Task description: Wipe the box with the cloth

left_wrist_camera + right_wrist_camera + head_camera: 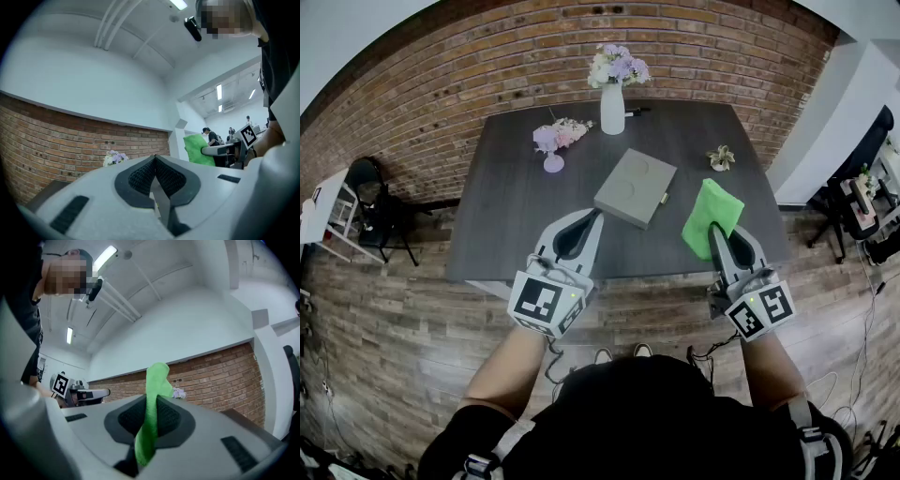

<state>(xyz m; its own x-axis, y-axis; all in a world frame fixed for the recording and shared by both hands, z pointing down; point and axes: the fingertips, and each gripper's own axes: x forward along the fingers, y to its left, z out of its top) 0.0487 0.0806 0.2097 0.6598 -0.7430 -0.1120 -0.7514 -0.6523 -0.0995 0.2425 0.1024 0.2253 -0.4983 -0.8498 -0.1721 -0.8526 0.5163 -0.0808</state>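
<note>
1. At the bottom of the frame, the left gripper point(587, 225) is hovering empty with its jaws pressed together, while the right gripper point(714, 232) is pinching the green cloth point(711, 210).
2. Wiping is apparently not yet beginning: the grey box point(635, 187) is lying at frame centre, apart from the cloth.
3. The vase point(612, 111), flower sprig point(559, 137) and ornament point(721, 157) are sitting well clear.

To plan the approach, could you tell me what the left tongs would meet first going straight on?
In the head view, the left tongs aim toward the grey box, but their own view looks above the table, so they may pass over it.
</note>
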